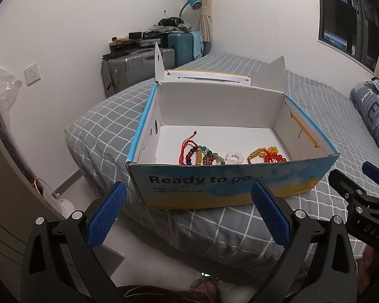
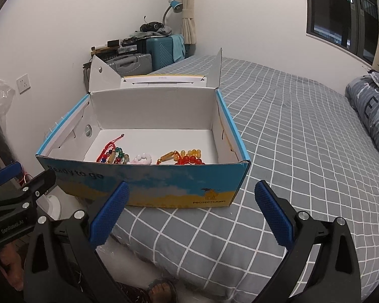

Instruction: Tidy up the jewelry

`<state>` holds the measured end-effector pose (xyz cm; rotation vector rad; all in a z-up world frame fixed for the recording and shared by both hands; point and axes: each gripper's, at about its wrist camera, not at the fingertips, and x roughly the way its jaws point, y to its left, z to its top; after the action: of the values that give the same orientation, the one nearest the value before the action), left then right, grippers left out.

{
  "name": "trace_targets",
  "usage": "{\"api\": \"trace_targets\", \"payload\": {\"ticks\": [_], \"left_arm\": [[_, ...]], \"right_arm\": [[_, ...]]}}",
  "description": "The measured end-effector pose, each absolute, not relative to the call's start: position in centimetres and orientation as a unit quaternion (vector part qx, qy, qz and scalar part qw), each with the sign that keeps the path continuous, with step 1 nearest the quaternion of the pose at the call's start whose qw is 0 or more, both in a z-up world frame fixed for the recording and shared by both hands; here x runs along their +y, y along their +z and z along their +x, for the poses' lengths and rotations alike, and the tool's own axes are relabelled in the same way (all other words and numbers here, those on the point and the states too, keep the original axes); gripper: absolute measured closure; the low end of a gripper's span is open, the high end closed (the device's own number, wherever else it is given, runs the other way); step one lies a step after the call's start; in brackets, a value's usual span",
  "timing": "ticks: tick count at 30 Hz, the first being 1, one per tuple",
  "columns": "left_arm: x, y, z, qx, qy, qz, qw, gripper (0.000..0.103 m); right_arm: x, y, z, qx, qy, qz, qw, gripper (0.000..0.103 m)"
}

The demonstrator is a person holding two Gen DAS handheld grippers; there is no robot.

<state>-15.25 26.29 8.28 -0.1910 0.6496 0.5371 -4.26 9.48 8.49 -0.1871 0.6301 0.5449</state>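
Note:
An open blue-and-yellow cardboard box (image 1: 230, 186) (image 2: 149, 186) sits on the grey checked bed near its front edge. Inside, along the near wall, lie three bead bracelets: a multicoloured one with a red cord (image 1: 198, 154) (image 2: 113, 154), a pale pink-white one (image 1: 233, 157) (image 2: 142, 158), and an amber-orange one (image 1: 266, 155) (image 2: 184, 157). My left gripper (image 1: 188, 189) hangs open in front of the box's near wall, empty. My right gripper (image 2: 192, 189) is open too, empty, just before the box's right half. Each gripper shows at the edge of the other's view.
The bed (image 2: 290, 139) stretches right, with a rolled blue blanket (image 2: 371, 116) at its far right. Suitcases (image 1: 139, 68) piled with clutter stand by the back wall under a blue lamp. A person's sandalled foot (image 2: 161, 290) is on the floor below.

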Motion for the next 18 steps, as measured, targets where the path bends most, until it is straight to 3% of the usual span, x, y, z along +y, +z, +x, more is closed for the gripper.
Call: {"api": "trace_targets", "payload": {"ticks": [18], "left_arm": [[26.01, 8.19, -14.78, 0.315, 0.248, -0.098, 0.911, 0.006]], "right_arm": [[9.68, 8.21, -4.22, 0.306, 0.264, -0.091, 0.910, 0.008]]}}
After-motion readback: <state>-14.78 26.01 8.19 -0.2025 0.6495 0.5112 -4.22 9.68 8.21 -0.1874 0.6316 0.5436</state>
